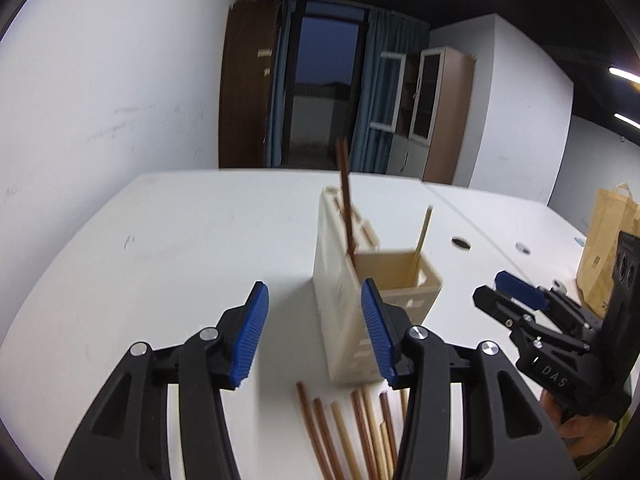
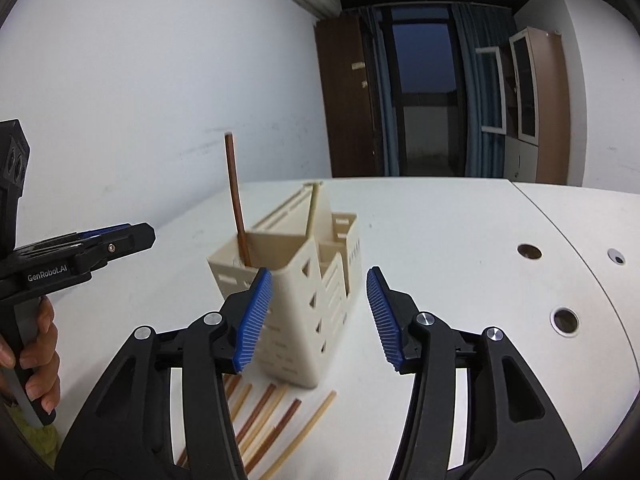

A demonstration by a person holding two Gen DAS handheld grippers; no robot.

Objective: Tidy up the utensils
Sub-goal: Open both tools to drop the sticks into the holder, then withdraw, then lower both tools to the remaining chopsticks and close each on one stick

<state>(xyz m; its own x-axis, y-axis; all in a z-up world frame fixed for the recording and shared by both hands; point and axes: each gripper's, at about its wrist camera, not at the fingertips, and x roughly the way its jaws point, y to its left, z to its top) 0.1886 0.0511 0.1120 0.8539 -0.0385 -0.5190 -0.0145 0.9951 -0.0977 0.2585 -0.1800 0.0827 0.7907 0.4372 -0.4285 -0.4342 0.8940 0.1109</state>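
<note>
A cream utensil holder [image 1: 352, 304] [image 2: 304, 300] stands on the white table [image 1: 180, 240]. A dark brown chopstick [image 1: 346, 196] [image 2: 237, 196] and a pale chopstick [image 1: 423, 232] [image 2: 313, 208] stand upright in it. Several brown and pale chopsticks [image 1: 352, 432] [image 2: 276, 420] lie on the table in front of it. My left gripper [image 1: 314, 332] is open and empty, just before the holder; it also shows in the right wrist view [image 2: 104, 240]. My right gripper [image 2: 318, 316] is open and empty, close to the holder; it also shows in the left wrist view [image 1: 504, 292].
A brown paper bag [image 1: 608, 248] stands at the table's right side. Round cable holes [image 2: 529, 251] [image 2: 564, 320] are in the tabletop at right. A white wall runs along the left; cabinets and a dark door stand behind the table.
</note>
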